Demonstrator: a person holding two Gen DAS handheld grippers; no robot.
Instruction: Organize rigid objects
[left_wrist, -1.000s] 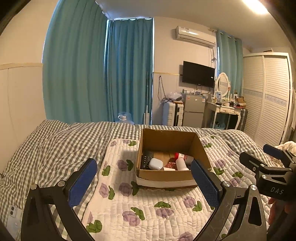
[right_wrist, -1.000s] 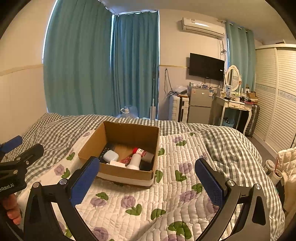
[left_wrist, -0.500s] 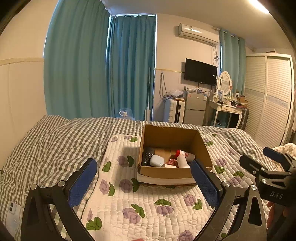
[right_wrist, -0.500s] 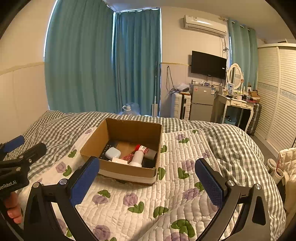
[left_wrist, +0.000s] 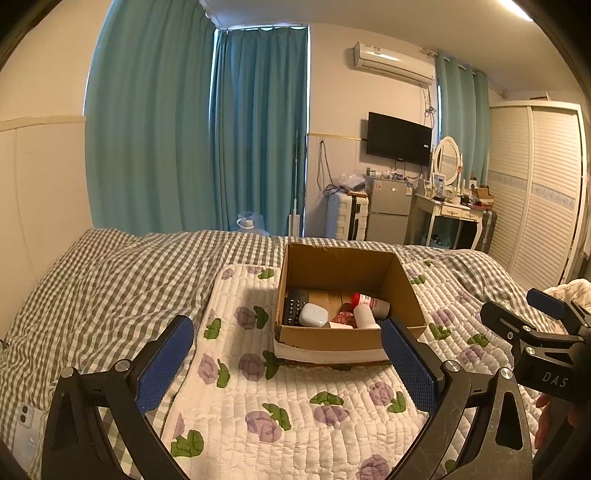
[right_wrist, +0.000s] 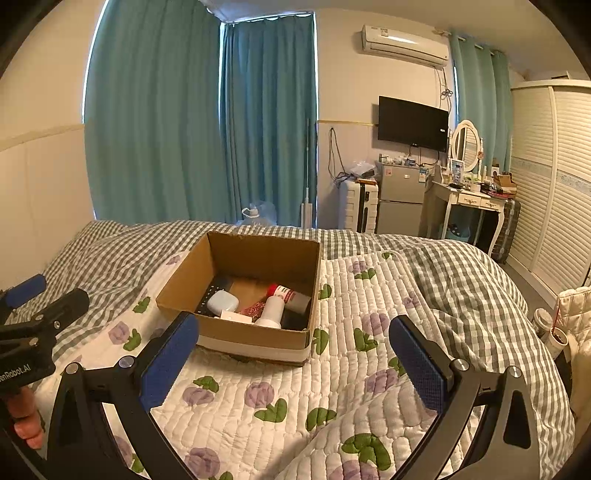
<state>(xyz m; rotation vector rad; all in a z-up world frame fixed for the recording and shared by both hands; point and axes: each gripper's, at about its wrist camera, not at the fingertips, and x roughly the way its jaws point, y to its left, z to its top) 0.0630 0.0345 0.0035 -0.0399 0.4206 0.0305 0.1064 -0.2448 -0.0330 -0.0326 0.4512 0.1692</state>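
An open cardboard box (left_wrist: 328, 336) (right_wrist: 255, 338) sits on a white floral quilt on the bed. Inside lie a black remote (left_wrist: 293, 310) (right_wrist: 211, 295), a white earbud case (left_wrist: 313, 315) (right_wrist: 222, 301), a white bottle with a red cap (left_wrist: 369, 302) (right_wrist: 286, 293), a second white bottle (right_wrist: 271, 312) and a small red patterned item (left_wrist: 343, 316). My left gripper (left_wrist: 286, 365) is open and empty, held in front of the box. My right gripper (right_wrist: 293, 363) is open and empty, also in front of the box. Each gripper shows at the edge of the other's view.
A white phone (left_wrist: 24, 430) lies on the checked blanket at the near left. The floral quilt (left_wrist: 295, 398) covers the bed's middle; checked bedding (right_wrist: 461, 273) rumples at the right. Beyond the bed stand a fridge (left_wrist: 388, 210), a dresser and a wardrobe.
Both views have tilted slightly, so the box sits a little lower and nearer in frame. Both grippers stay open and empty.
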